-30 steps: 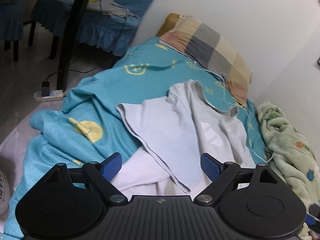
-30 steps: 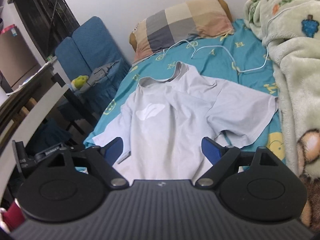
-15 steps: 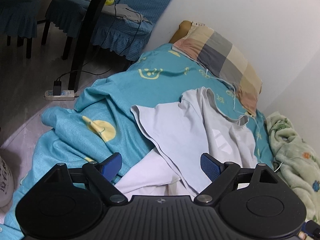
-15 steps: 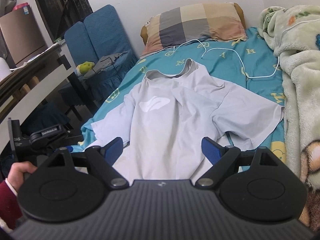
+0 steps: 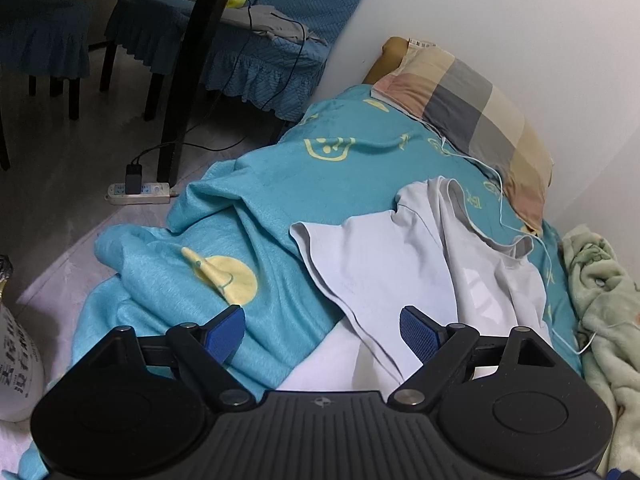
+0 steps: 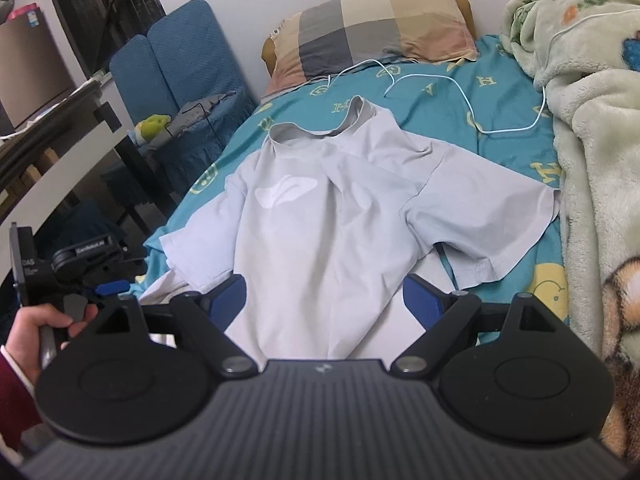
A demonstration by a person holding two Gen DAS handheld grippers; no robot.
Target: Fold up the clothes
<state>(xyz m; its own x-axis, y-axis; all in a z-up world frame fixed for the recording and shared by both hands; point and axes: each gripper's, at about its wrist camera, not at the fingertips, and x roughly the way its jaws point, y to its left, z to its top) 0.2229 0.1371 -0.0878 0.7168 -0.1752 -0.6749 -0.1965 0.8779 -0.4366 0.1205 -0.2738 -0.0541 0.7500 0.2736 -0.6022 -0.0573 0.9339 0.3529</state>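
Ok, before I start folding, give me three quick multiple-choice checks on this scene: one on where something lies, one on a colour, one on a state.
1. Where does the white cable lie?
A. on the bed sheet between pillow and T-shirt
B. on the floor
C. on the chair

2. What colour is the bed sheet?
A. red
B. teal with yellow prints
C. plain white

3. How is the T-shirt lying?
A. folded in a neat square
B. rolled into a ball
C. spread out, both sleeves out to the sides

Key: 1 A, the cable loops over the sheet just below the checked pillow; 2 B, teal cloth with yellow letters and faces shows around the shirt; 3 C, the collar is up by the pillow and each sleeve sticks out sideways, no fold made yet.
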